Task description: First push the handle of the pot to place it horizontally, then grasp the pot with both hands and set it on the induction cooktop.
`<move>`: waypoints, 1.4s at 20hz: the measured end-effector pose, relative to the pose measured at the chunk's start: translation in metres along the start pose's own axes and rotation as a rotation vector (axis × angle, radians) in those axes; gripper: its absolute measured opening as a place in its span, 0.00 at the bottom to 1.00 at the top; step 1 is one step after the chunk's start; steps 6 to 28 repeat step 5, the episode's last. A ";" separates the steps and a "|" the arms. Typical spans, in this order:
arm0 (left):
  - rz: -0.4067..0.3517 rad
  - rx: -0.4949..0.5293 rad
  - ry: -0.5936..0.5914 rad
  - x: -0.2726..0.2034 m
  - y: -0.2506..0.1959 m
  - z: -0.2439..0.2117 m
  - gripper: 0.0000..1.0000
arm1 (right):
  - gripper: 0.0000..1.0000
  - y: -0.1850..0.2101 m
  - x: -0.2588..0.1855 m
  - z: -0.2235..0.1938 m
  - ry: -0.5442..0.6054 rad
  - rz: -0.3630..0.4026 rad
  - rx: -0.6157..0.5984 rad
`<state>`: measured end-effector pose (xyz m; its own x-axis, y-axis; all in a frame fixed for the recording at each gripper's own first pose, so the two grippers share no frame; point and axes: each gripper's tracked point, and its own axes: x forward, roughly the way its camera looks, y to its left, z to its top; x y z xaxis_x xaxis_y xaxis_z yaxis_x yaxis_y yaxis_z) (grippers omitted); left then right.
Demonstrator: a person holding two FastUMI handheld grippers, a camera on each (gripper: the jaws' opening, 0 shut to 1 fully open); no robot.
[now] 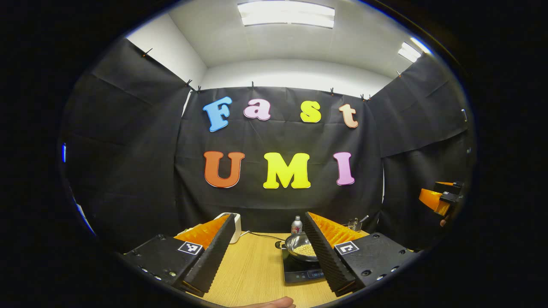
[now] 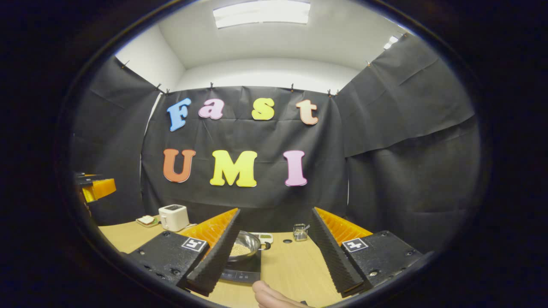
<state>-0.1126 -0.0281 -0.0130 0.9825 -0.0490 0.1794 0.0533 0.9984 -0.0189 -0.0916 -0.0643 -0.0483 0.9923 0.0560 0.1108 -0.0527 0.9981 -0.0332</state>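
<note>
The pot (image 1: 302, 247), holding pale grains, is sitting on the induction cooktop (image 1: 299, 270) on the wooden worktop (image 1: 252, 265). The left gripper (image 1: 269, 252) is hovering above the near worktop with its jaws released, wide apart and gripping nothing; the pot is lying partly behind its right finger. The right gripper (image 2: 274, 252) is likewise hanging with jaws released and empty, the pot (image 2: 243, 247) showing beside its left finger. A white toaster (image 2: 173, 217) is standing far left, a small glass jar (image 2: 300, 232) farther back. Part of a hand (image 2: 274, 296) is showing at the near edge.
</note>
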 end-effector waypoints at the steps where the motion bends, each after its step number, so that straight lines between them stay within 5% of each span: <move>1: -0.006 0.000 0.003 0.000 -0.002 -0.001 0.96 | 1.00 -0.002 0.000 0.000 -0.002 -0.004 -0.002; 3: -0.014 0.000 0.010 0.000 -0.006 -0.003 0.86 | 0.99 -0.004 -0.001 -0.001 -0.004 -0.012 -0.004; 4: -0.017 0.001 0.013 0.000 -0.006 -0.004 0.96 | 1.00 -0.004 -0.001 -0.001 -0.004 -0.012 -0.004; 28: -0.017 0.004 0.014 0.000 -0.007 -0.004 0.96 | 0.99 -0.004 0.000 -0.001 0.000 -0.013 -0.005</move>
